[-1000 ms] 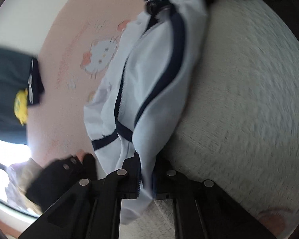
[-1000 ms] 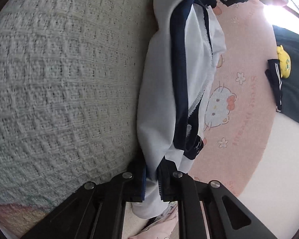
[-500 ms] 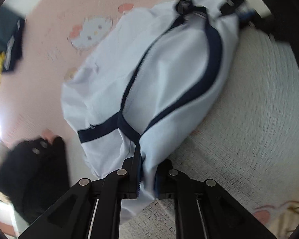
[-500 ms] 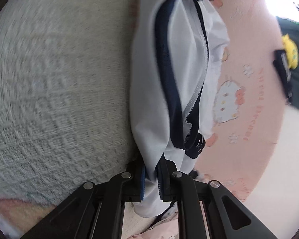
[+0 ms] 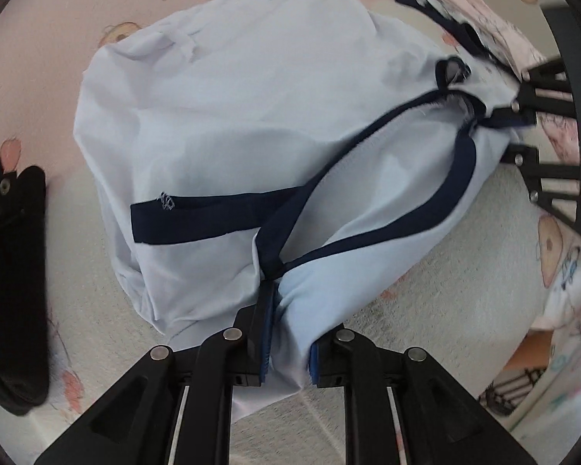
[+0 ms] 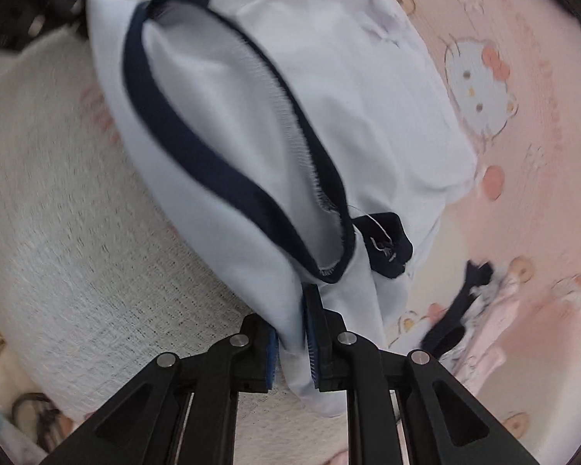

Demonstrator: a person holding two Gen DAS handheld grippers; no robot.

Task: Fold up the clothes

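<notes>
Your pale blue top with dark blue trim hangs bunched over the pink blanket. Your left gripper is loosening around its edge; your right gripper pinches it. Its far edge is blurry.

Left gripper opening on cloth — right gripper clamped, both downward-pointing.

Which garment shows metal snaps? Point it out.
The black garment at the left edge, with silver snaps; the pale blue garment and the pink printed garment show none.
</notes>
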